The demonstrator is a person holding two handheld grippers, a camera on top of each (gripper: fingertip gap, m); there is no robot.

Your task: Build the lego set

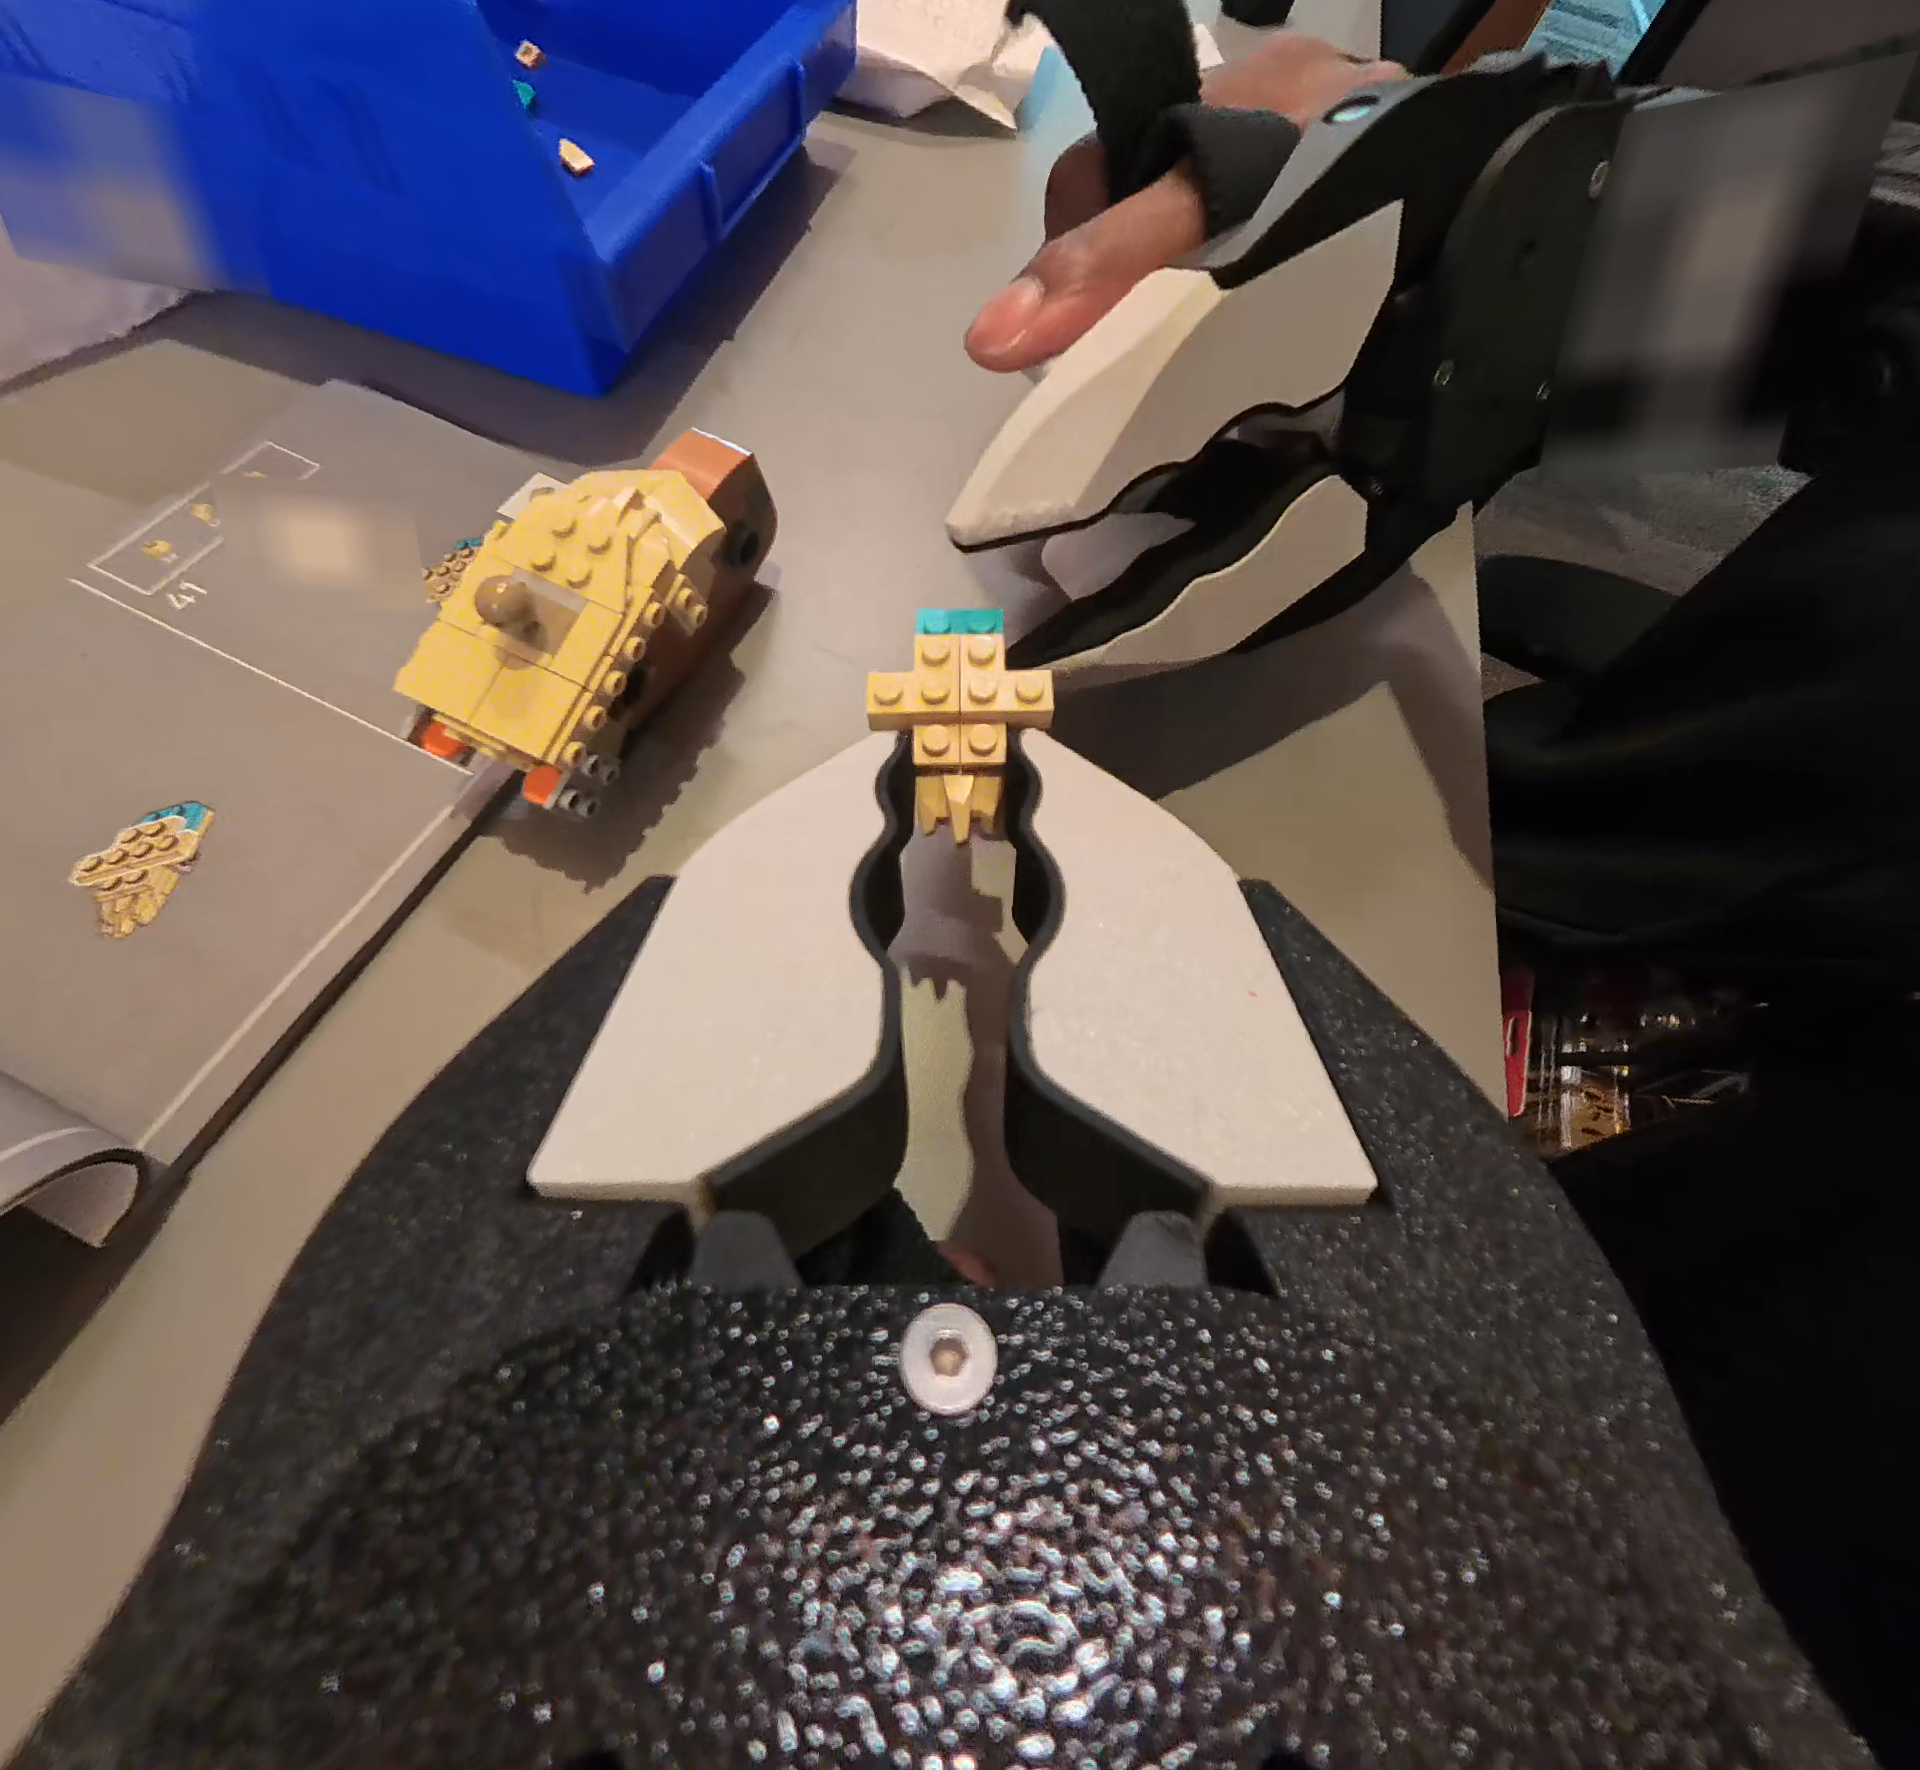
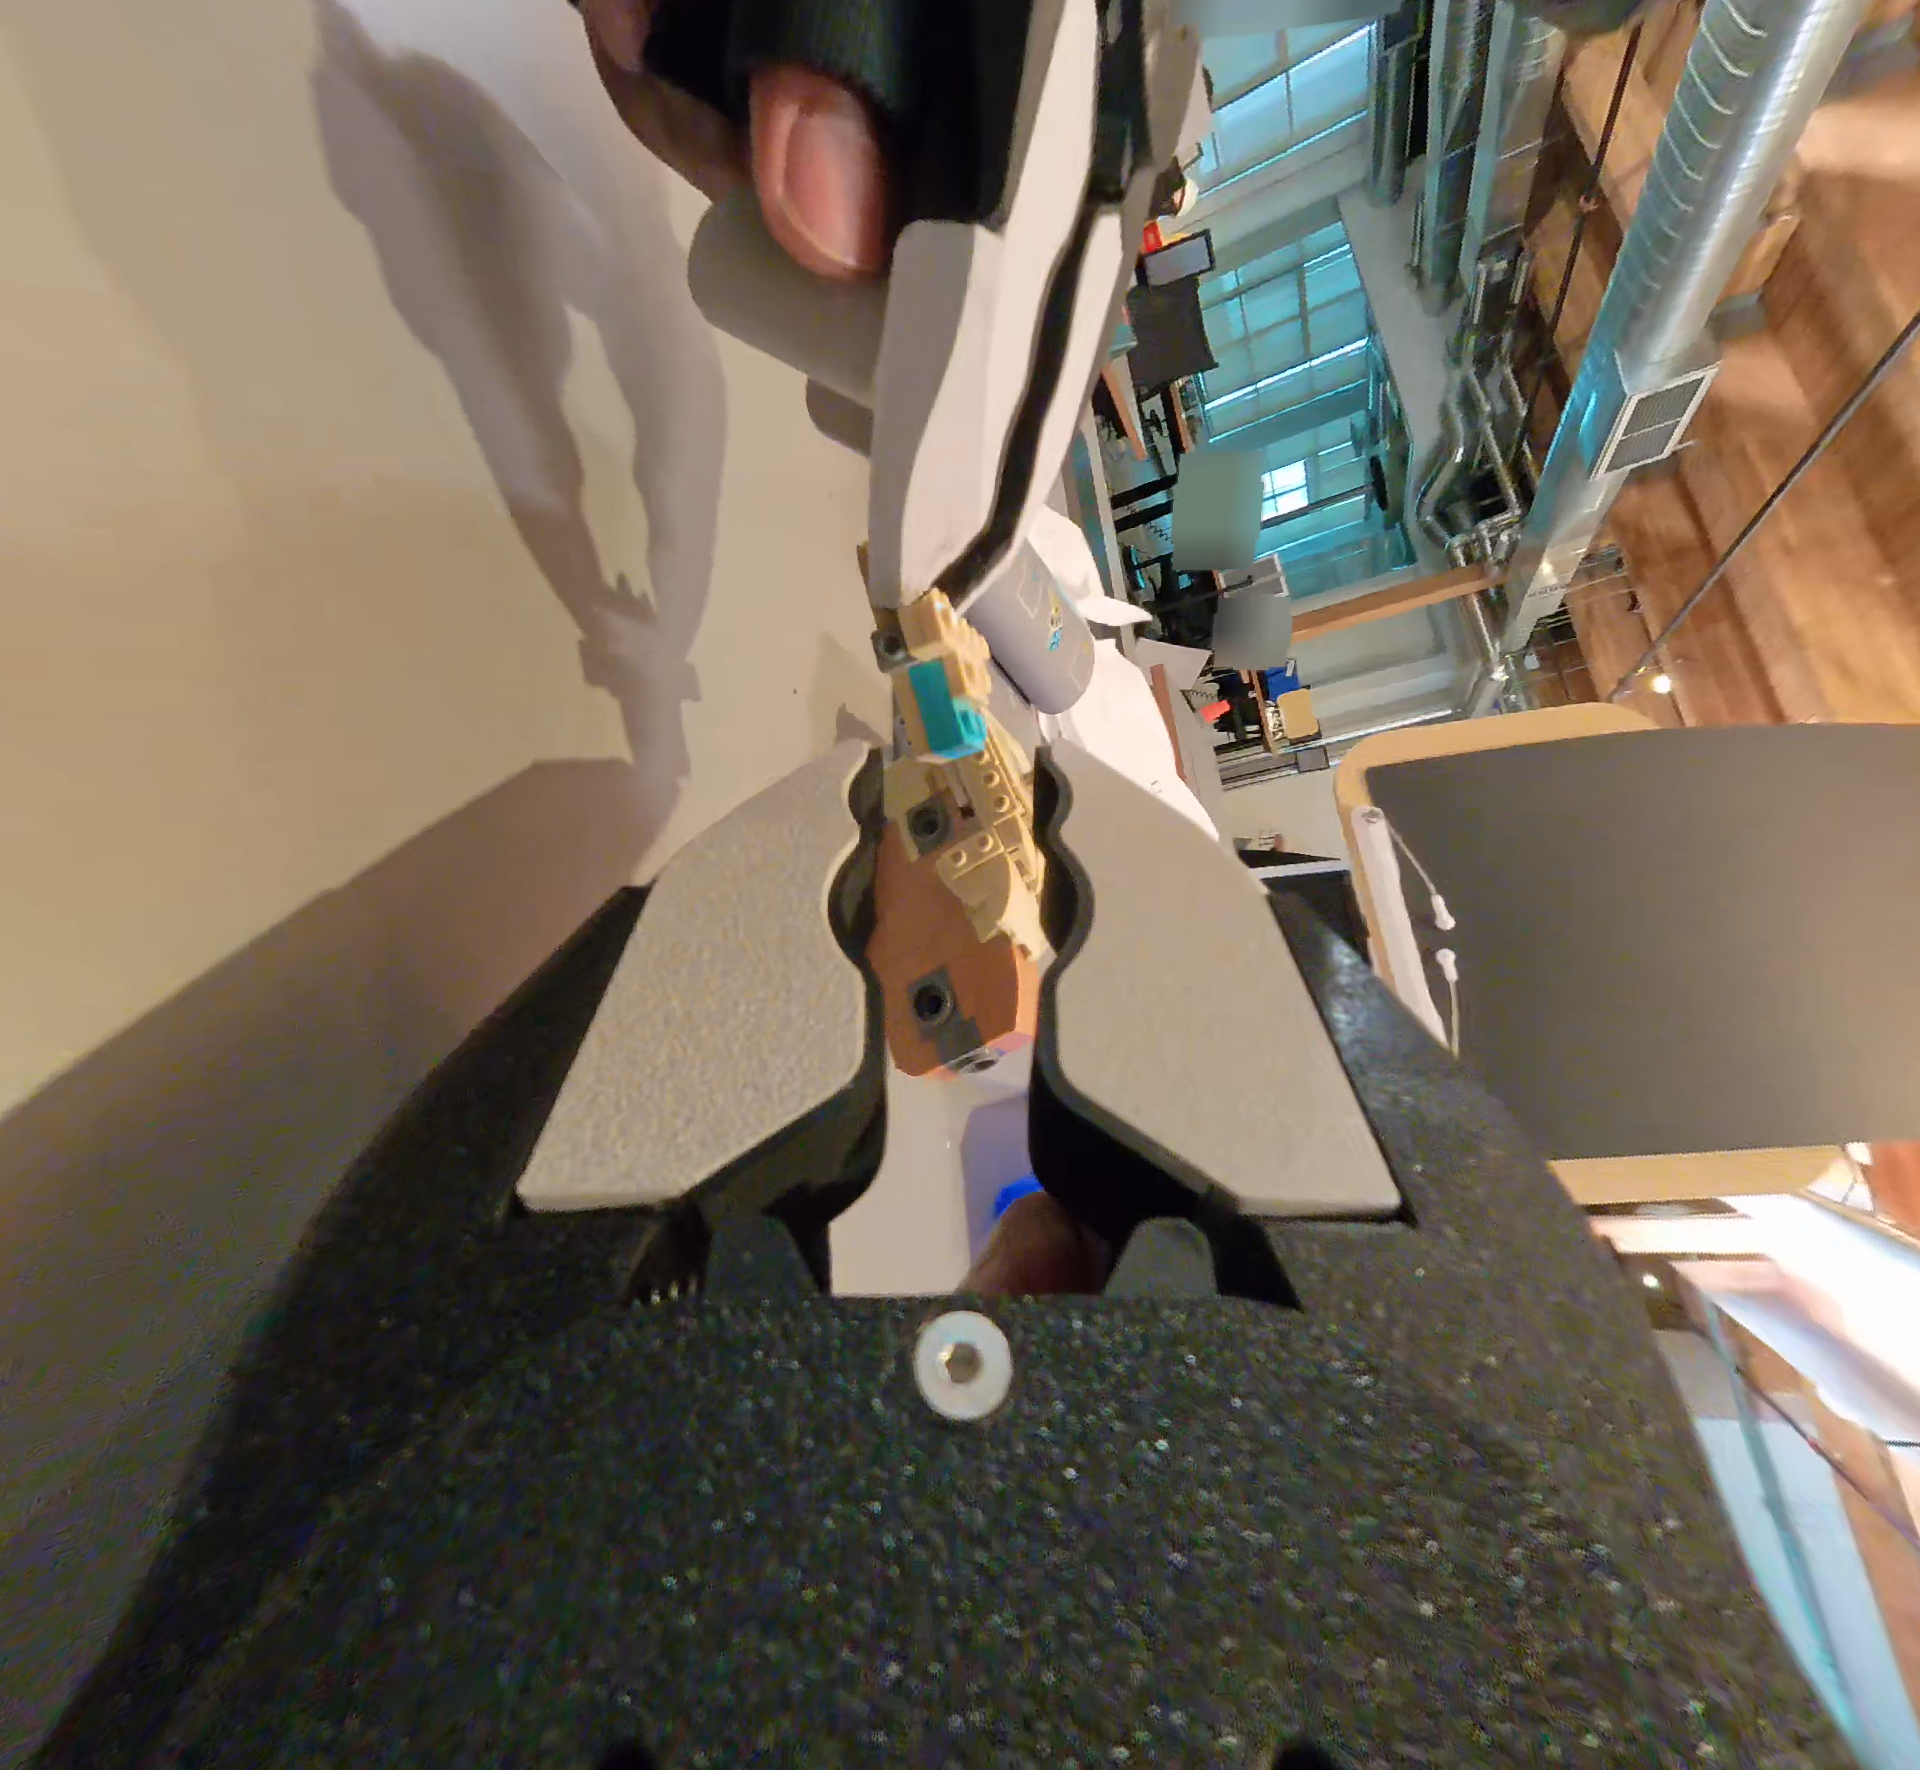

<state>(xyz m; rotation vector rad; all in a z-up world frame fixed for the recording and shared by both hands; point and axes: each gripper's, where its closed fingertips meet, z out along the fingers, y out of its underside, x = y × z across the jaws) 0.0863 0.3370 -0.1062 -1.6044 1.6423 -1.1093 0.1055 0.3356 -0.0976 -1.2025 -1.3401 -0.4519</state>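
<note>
**Winged piece meets the animal body, though the two cameras disagree**

The left tongs are closed down narrowly on a small tan cross-shaped brick assembly with a teal end. They pinch its pointed lower end, so the studded face stays clear for pressing on.

In the right wrist view, the right tongs are closed on a tan and brown brick-built animal body. They clamp its brown end, so the tan back points outward as an anvil, with the small assembly touching it from above.

The left wrist view tells it otherwise. There the body lies on the grey counter, its edge over the open grey instruction booklet, near the blue plastic parts bin. The right tongs show nothing between them.

I judge the step to be joining the small piece to the body. Misaligned studs are the risk.
</note>
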